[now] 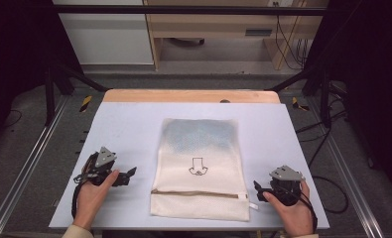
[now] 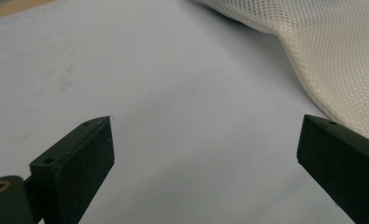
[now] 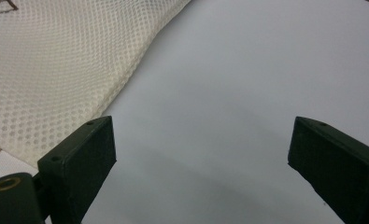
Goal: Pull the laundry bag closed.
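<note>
A cream mesh laundry bag (image 1: pixel 199 166) lies flat in the middle of the pale table (image 1: pixel 129 124), its zipper (image 1: pixel 198 193) running across near the front end. A bluish item shows through its far half. My left gripper (image 1: pixel 130 174) rests on the table left of the bag, jaws wide open over bare tabletop. The left gripper view has my left gripper (image 2: pixel 205 140) with the bag's edge (image 2: pixel 331 60) at upper right. My right gripper (image 1: pixel 257 189) rests right of the bag's front corner, open and empty. In its own view my right gripper (image 3: pixel 201 140) has the mesh bag (image 3: pixel 56 65) at left.
A wooden strip (image 1: pixel 191 95) runs along the table's far edge. Metal frame rails (image 1: pixel 30 163) flank both sides, and cables (image 1: pixel 327 193) lie on the floor at the right. A white tag (image 1: pixel 253 205) sticks out at the bag's front right corner.
</note>
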A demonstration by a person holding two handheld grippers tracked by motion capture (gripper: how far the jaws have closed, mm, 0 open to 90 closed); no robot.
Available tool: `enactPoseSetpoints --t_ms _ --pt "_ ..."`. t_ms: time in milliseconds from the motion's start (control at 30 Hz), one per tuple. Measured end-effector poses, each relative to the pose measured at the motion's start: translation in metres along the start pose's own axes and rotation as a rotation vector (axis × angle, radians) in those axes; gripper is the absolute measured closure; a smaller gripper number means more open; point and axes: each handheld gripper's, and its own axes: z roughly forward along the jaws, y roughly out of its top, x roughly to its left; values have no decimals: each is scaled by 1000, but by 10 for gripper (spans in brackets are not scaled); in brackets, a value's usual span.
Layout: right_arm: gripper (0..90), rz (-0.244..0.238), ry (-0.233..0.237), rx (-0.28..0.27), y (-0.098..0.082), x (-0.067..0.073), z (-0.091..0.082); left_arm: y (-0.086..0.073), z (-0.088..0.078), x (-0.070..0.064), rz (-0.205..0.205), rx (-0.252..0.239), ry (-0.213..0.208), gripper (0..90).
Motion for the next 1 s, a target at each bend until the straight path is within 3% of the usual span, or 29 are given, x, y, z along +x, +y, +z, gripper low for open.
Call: enactPoseSetpoints --t_ms 233,367,600,767,867,1000 --pt "97 -37 7 0 0 3 2 0 -10 3 -36 1 -6 38" --pt "127 -18 29 20 0 5 2 -2 -18 -1 -67 -2 6 38" --pt "132 -65 54 -33 17 17 -5 -8 -37 -16 -43 -9 13 48" --pt "131 -104 88 8 32 32 -3 -14 -46 -17 -45 -41 -1 51" --pt "135 -154 116 35 42 45 -2 -14 -47 -13 -58 -62 14 54" --pt "136 -164 135 48 50 51 -3 -16 -46 -9 -67 -50 39 54"
